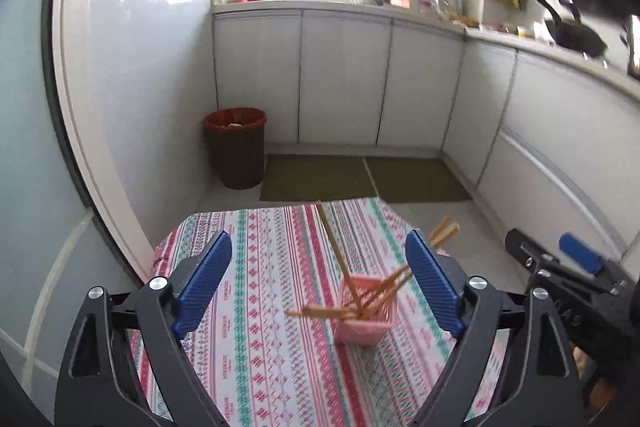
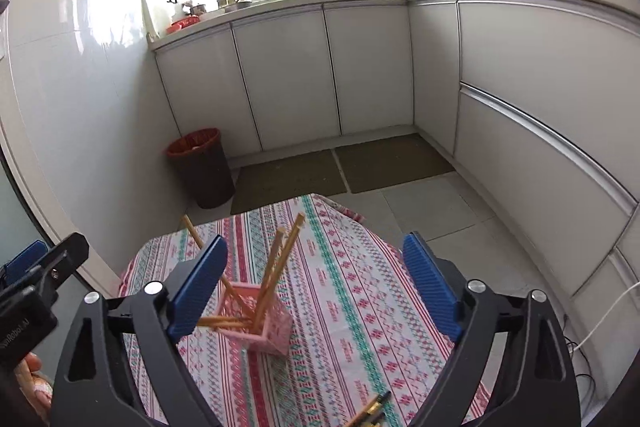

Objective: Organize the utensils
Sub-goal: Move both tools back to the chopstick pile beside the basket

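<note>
1. The left gripper (image 1: 318,287) hangs above the table (image 1: 264,347) with its two blue fingers (image 1: 204,287) spread wide. It is released and grasps nothing.
2. The right gripper (image 2: 316,287) is also above the table (image 2: 360,307), its blue fingers (image 2: 430,291) far apart, so it is released and empty too.
3. The table carries a striped cloth (image 2: 380,327) in pink, green and white. The camera looks at it from the near edge toward the far edge.
4. A pink holder (image 1: 362,311) stands on the cloth, in the middle part of the table, a little to the right side in the left wrist view. In the right wrist view the same pink holder (image 2: 260,327) sits closer to the left finger.
5. Several wooden chopsticks (image 1: 340,255) stand in the holder and lean in different directions. One lies almost flat over the rim toward the left; others fan toward the right.
6. In the right wrist view the chopsticks (image 2: 280,267) point up and away from each other.
7. At the near edge of the table, more sticks (image 2: 370,409) with dark and yellow colour lie on the cloth, partly cut off by the picture border.
8. Beyond the far edge, a dark bin (image 1: 236,147) with a red rim stands on the floor beside white cabinets (image 1: 340,79).
</note>
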`<state>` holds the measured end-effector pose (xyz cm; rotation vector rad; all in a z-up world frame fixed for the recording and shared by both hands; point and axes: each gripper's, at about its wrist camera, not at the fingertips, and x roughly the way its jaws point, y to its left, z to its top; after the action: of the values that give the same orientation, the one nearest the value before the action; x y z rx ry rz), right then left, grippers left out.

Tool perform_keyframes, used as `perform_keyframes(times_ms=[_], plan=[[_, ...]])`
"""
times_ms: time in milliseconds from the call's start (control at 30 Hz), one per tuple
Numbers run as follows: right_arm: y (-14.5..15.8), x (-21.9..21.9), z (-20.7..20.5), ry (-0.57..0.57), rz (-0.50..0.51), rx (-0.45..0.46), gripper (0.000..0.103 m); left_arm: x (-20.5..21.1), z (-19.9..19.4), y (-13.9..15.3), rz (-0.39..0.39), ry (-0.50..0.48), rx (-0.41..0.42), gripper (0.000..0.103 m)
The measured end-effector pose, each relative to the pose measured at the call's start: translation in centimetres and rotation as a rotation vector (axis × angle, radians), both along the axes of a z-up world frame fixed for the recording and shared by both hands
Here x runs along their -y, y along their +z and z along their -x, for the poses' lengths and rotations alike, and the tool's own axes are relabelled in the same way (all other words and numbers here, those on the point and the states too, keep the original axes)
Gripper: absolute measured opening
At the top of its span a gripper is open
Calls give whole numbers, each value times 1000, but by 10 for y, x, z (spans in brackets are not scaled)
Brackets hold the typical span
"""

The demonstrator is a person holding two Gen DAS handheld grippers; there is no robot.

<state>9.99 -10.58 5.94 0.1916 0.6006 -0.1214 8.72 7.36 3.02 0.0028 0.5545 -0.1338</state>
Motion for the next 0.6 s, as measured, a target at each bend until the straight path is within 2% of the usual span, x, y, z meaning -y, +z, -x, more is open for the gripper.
perform_keyframes(times_ms=[100,200,233,300,433,600], plan=[[-7,8,17,-12,14,-22,94,9,7,-9,-44,-30,-20,93],[-23,36,34,-95,-16,-87,95,20,9,-23,-90,-88,-91,96],[-30,45,38,-116,-44,-112,95,25,9,-30,-103,-123,-129,96],[-49,76,49,-176,-162,-204,95,40,8,-47,-131,-203,-213,96],[-83,128,73,-285,-405,-323,95,72,9,-81,-206,-339,-338,96],[-104,147,91,-339,-467,-395,95,111,3,-130,-262,-452,-511,96]])
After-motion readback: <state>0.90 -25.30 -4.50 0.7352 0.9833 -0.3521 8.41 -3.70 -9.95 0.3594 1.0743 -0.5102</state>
